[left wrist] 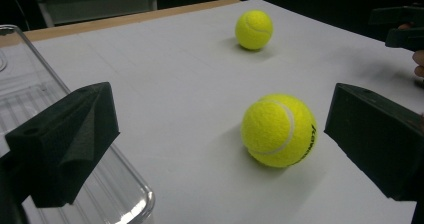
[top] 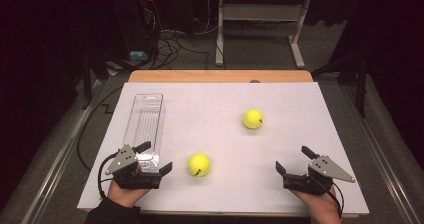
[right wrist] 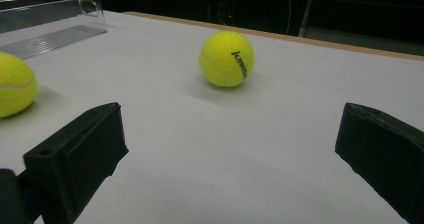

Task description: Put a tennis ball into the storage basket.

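Tongs, two, one to each hand.

Left gripper (top: pixel 153 157): jaws spread wide, nothing between them. It rests low at the near left of the table (top: pixel 300 114), about 8 o'clock from the table's middle. One jaw lies over the near end of the tray (top: pixel 146 115), the other points toward the near ball (top: pixel 198 164). In the left gripper view the near ball (left wrist: pixel 278 130) sits ahead of the open jaws, nearer the right-hand one, apart from both. The spread looks set to take a ball's width, so this reads as a reach not yet closed.

Right gripper (top: pixel 294 160): jaws likewise wide and empty, at about 4 o'clock from the table's middle. In its own view the far ball (right wrist: pixel 226 58) lies ahead between the jaw lines, well apart. It appears lined up for that ball, judging by the aim.

Balls, yellow tennis, two. Near ball: on the bare table at about 7 o'clock from the middle, just beside the left gripper at its 3 o'clock. Far ball (top: pixel 253 119): at about 1 o'clock from the middle, well apart from both grippers. Neither is held; both rest free and could roll if nudged.

Tray, clear plastic, one: long and narrow, lying lengthwise at 9 to 10 o'clock, empty; likely the receptacle for the balls, given its shape and position.

Table, one, white-topped with a wooden far edge.
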Available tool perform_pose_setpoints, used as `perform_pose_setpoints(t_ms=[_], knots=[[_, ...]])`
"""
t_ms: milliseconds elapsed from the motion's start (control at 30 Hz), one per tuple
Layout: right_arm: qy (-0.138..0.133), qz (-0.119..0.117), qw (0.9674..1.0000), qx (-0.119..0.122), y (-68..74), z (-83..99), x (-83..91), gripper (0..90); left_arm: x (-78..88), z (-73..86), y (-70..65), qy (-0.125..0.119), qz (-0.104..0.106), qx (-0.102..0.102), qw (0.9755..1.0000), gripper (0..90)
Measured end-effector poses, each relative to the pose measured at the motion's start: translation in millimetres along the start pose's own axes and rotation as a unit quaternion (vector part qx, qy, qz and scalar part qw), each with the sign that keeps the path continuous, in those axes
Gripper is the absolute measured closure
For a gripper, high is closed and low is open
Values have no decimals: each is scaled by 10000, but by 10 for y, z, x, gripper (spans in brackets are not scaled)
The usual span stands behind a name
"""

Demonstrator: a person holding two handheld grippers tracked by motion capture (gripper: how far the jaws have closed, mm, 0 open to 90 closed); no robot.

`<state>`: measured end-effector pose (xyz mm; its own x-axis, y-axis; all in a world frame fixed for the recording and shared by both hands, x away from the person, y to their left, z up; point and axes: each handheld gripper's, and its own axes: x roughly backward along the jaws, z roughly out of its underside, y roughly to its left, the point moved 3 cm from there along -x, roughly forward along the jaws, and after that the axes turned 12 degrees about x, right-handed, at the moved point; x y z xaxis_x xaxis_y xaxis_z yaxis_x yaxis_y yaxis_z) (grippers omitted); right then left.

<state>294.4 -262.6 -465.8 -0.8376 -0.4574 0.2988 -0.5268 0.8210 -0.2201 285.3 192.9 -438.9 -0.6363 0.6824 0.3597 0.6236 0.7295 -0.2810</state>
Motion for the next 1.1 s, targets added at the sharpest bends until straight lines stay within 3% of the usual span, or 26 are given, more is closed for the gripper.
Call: perform_pose_setpoints(t_ms=[433, 733, 933, 1100], knots=[[11, -30, 10000, 30, 8, 8, -12, 0, -144, 14, -190, 364, 54, -370, 9986, 16], [20, -26, 10000, 35, 6, 14, -10, 0, -237, 50, -286, 805, 68, -579, 9950, 16], [27, -72, 10000, 53, 27, 13, -18, 0, -299, 76, -344, 1152, 63, -730, 9906, 16], [5, -83, 10000, 7, 20, 13, -10, 0, -384, 96, -374, 1601, -78, -868, 9833, 16]])
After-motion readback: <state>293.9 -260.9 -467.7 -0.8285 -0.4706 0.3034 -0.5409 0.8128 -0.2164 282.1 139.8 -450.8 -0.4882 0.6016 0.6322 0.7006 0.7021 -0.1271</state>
